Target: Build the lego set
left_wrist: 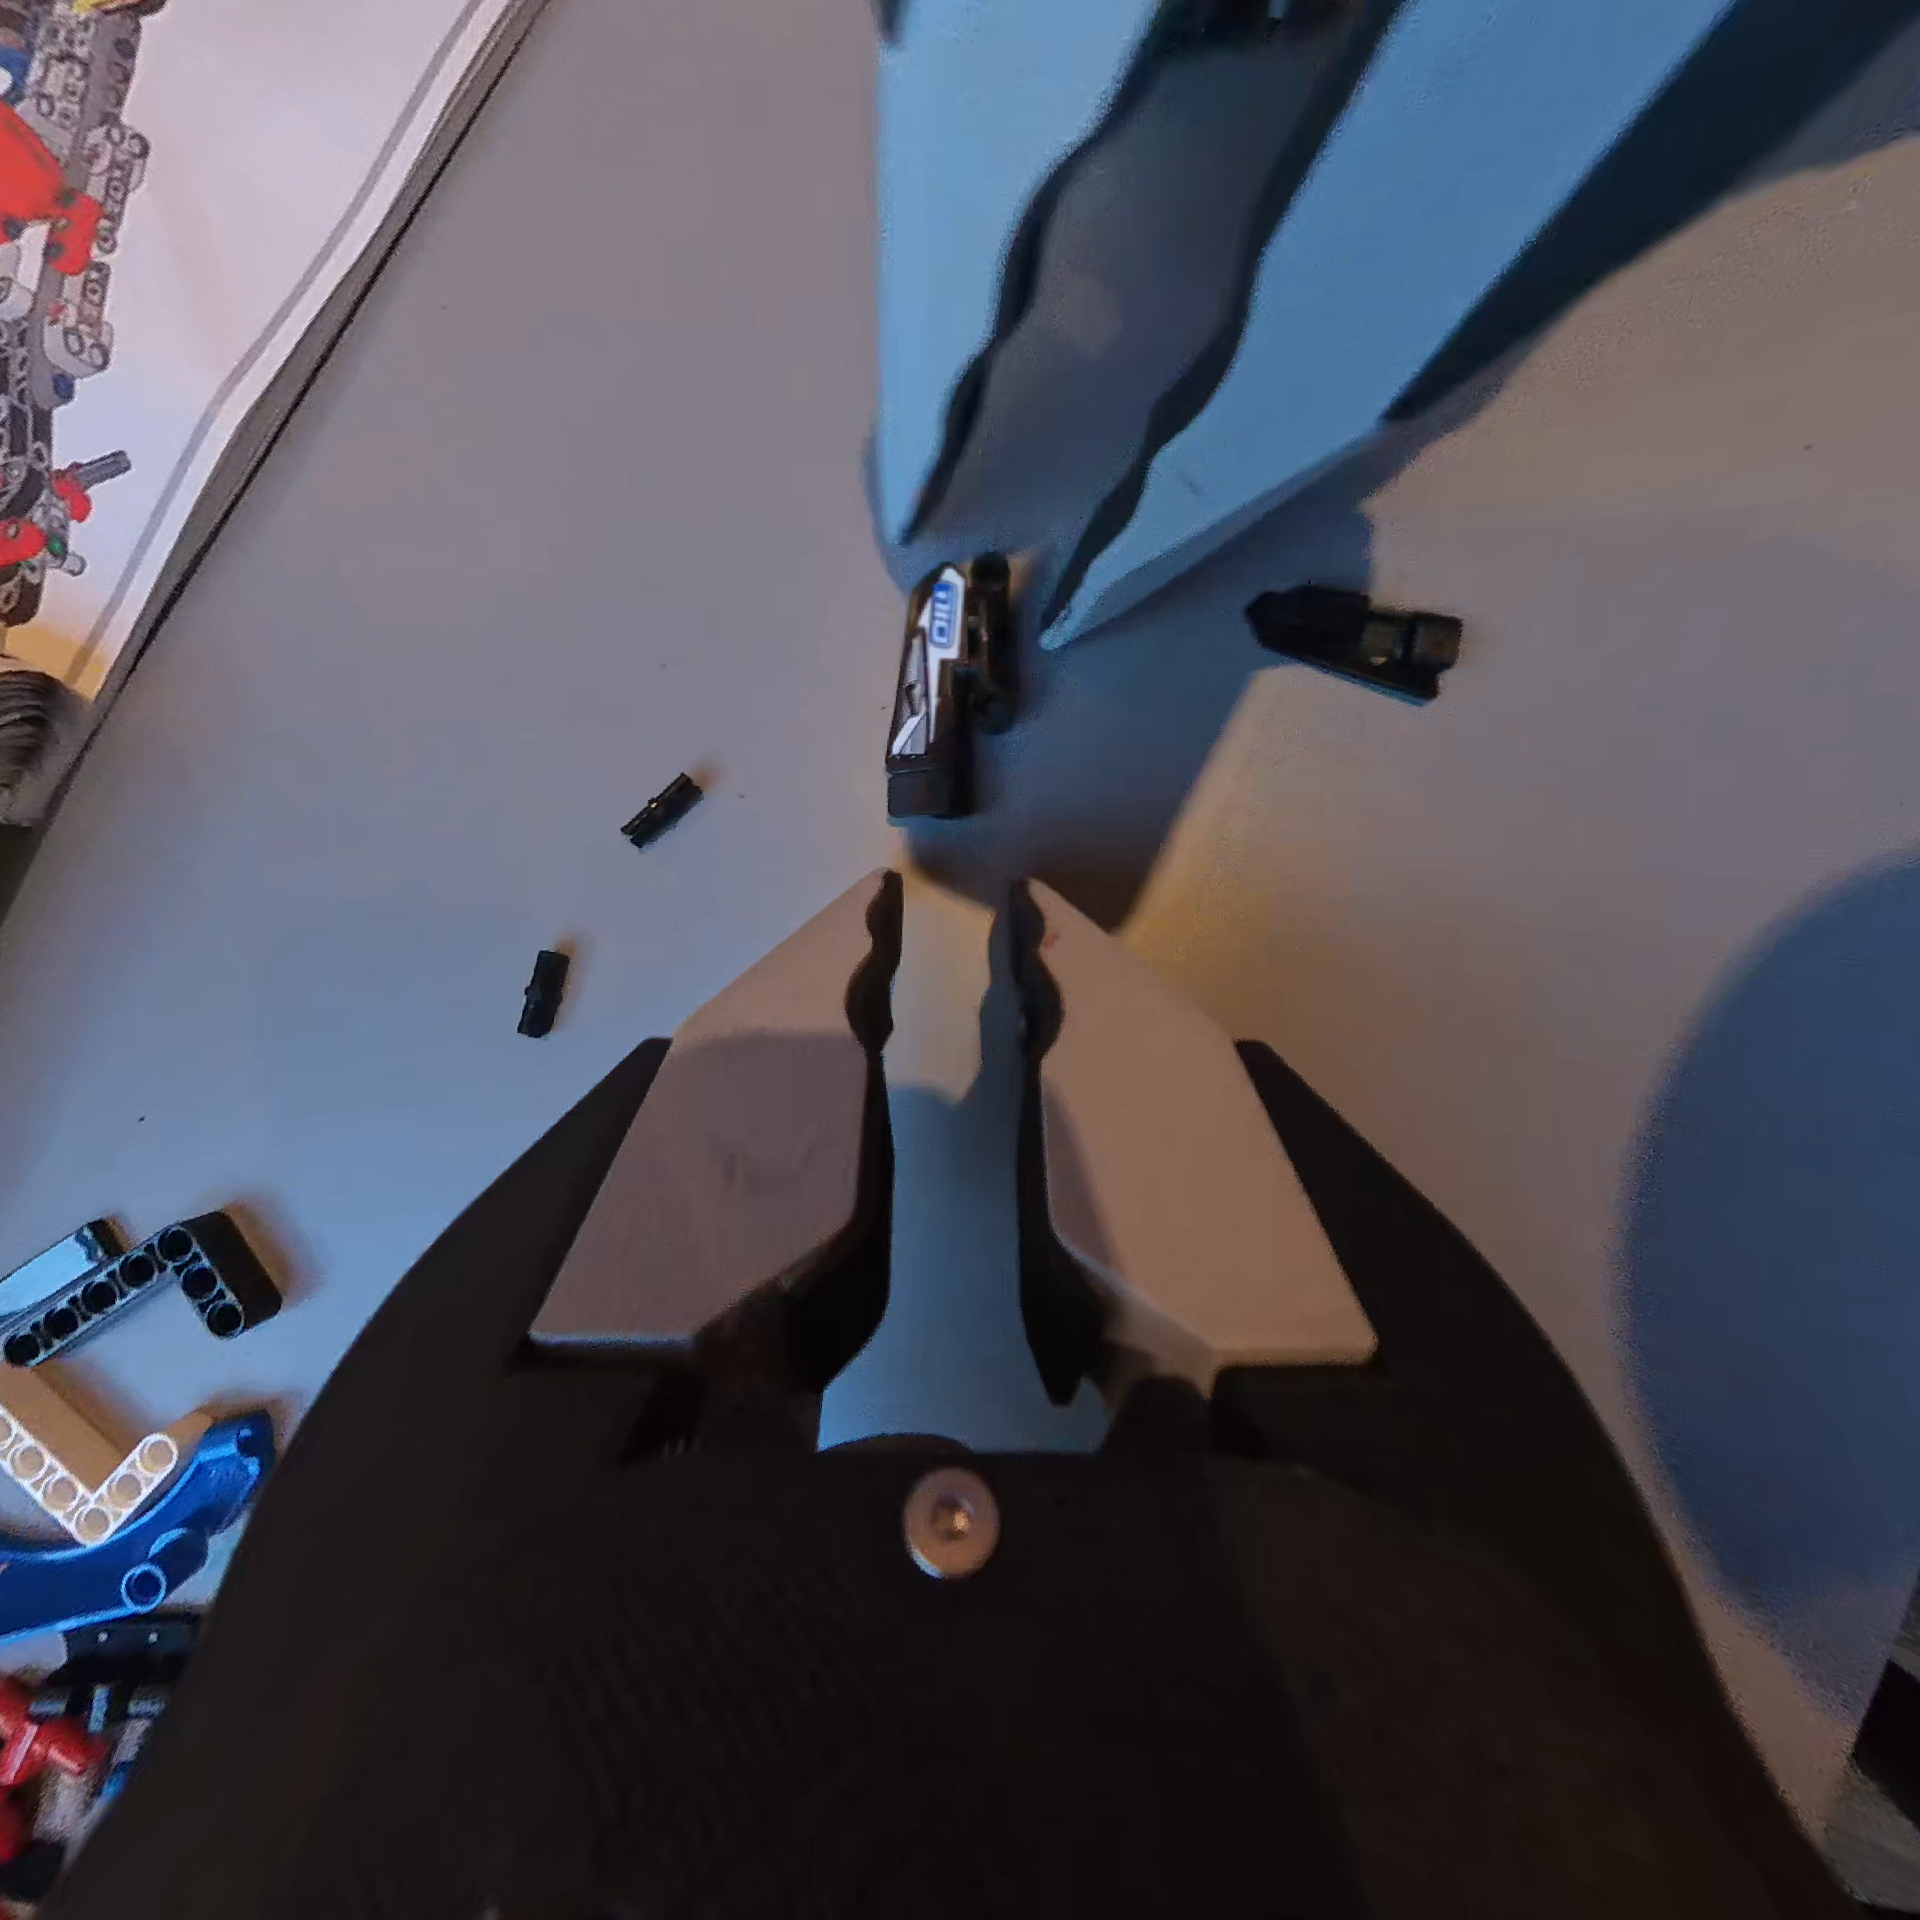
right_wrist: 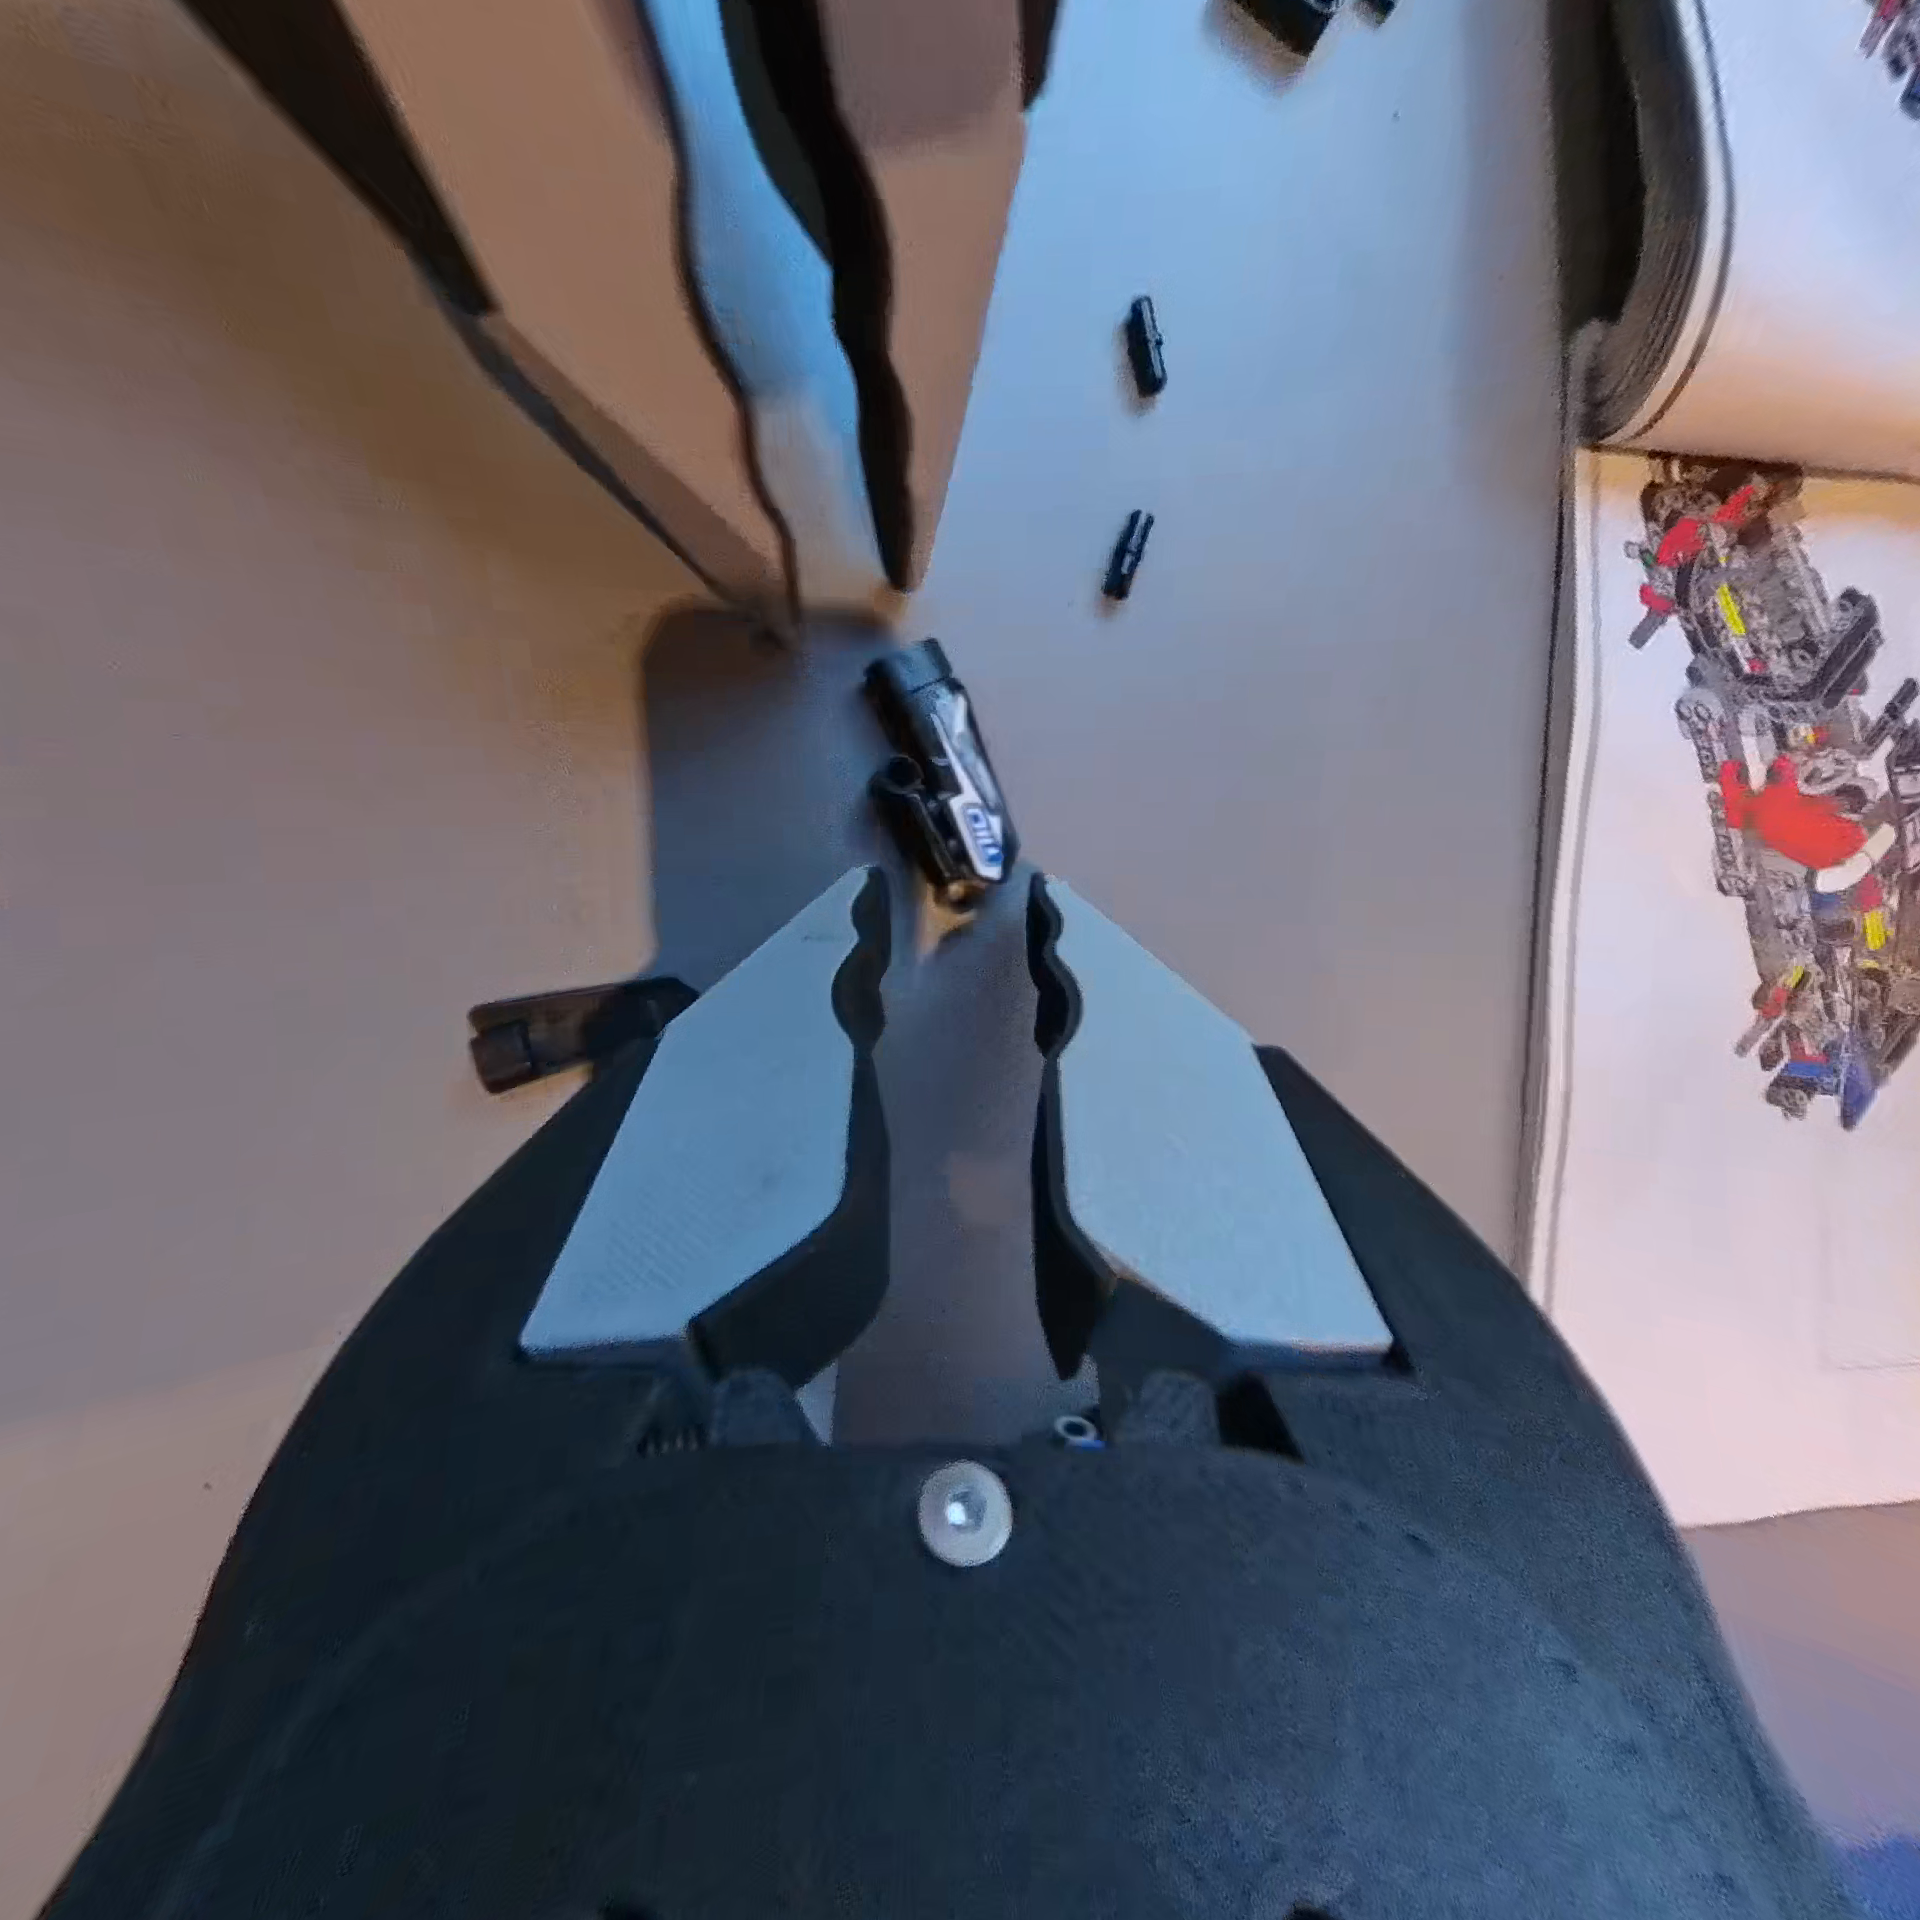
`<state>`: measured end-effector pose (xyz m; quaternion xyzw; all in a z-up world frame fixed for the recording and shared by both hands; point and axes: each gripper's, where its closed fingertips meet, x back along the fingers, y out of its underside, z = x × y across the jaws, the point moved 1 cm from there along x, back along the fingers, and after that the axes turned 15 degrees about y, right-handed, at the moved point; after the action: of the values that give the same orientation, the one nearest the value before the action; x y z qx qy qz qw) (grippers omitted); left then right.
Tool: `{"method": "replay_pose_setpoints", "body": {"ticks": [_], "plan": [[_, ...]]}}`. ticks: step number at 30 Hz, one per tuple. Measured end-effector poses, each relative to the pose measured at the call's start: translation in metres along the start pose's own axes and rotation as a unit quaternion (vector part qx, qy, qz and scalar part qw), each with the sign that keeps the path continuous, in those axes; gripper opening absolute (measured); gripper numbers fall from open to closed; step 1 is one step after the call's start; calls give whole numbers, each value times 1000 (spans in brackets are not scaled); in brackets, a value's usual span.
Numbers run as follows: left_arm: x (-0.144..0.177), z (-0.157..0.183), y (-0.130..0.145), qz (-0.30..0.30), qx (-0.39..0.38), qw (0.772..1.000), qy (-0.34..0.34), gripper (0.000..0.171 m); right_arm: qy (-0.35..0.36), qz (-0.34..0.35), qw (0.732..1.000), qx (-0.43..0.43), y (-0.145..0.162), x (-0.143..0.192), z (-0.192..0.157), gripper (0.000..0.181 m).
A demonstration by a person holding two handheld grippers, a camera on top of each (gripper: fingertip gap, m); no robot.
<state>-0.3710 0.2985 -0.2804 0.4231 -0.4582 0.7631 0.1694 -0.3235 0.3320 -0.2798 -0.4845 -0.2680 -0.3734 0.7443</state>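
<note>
Grey table [left_wrist: 520, 520] | stickered black piece [left_wrist: 940, 691] between 2 empty tools

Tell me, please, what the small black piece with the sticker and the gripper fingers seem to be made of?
The stickered black piece looks like hard moulded plastic, glossy, since its edges catch the light; its printed face appears to be a smooth sticker. The left gripper has pale grey fingers that look like matte printed plastic with faint fine lines; their dark wavy inner pads may be rubber, though I cannot be sure.
</note>
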Motion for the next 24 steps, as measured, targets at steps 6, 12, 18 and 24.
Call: {"method": "replay_pose_setpoints", "body": {"ticks": [6, 12, 18, 24], "plan": [[-3, -2, -5, 6, -8, 1000, 27, 14, -71, -32, 997, 17, 1, -3, 1, 15], [-5, -8, -9, 4, -21, 1000, 17, 0, -83, -29, 996, 20, -5, -5, -3, 16], [-4, -9, -9, 9, -15, 999, 38, 0, -77, -26, 996, 25, -6, -5, -4, 16], [-5, -10, -10, -22, -24, 999, 32, 0, -77, -39, 996, 39, -7, -5, -5, 15]]}}
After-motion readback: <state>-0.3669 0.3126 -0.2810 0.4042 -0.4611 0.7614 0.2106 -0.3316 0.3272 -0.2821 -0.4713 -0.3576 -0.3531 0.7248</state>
